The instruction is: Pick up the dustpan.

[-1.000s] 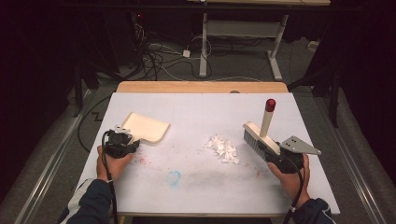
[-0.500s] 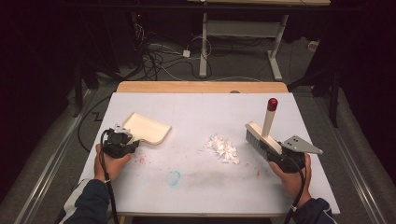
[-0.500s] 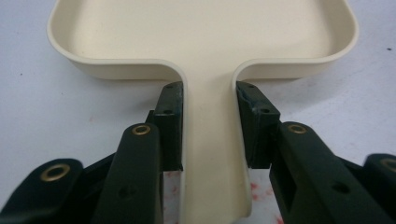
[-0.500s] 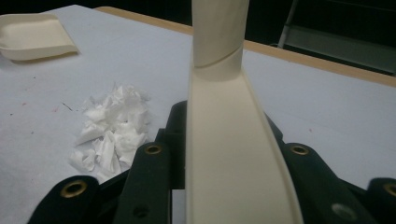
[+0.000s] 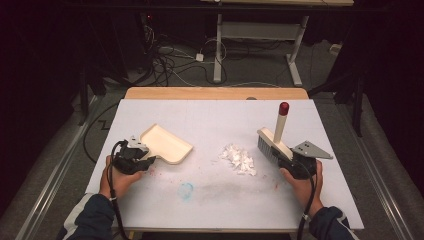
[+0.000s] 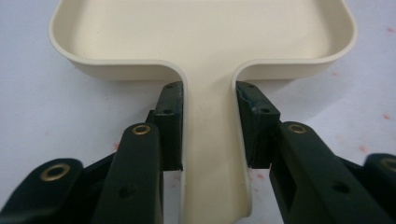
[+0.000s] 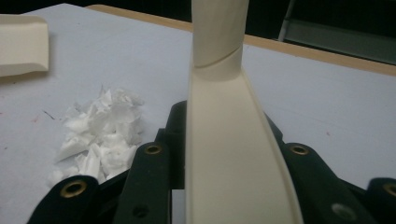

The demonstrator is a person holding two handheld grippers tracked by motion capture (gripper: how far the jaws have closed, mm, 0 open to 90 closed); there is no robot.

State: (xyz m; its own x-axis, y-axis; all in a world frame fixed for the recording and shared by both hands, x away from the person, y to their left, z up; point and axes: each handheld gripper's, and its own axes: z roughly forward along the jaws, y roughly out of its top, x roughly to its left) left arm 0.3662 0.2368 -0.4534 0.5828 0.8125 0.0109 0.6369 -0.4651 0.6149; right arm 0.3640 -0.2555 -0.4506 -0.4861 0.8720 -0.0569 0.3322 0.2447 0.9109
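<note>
My left gripper [image 5: 149, 159] at the table's left is shut on the flat handle of a cream dustpan [image 5: 167, 143]. In the left gripper view its pads [image 6: 170, 116] press both sides of the dustpan [image 6: 201, 37] handle, and the pan's mouth points away from me. My right gripper [image 5: 287, 159] on the right side is shut on a cream brush [image 5: 274, 142]; its red-tipped handle stands up and its bristles face left. A small pile of white paper scraps [image 5: 239, 158] lies between pan and brush. In the right gripper view the brush [image 7: 224, 116] rises between the jaws, with the scraps [image 7: 105, 135] at the left.
The white table top [image 5: 210, 115] has a wooden far edge [image 5: 215, 93] and a faint blue stain [image 5: 186, 190] near the front. Behind the table are floor cables [image 5: 175, 65] and desk legs [image 5: 218, 55]. Dark space flanks both sides.
The left gripper has carried the dustpan a little to the right, toward the scraps, and slightly up. The right gripper and brush have hardly shifted.
</note>
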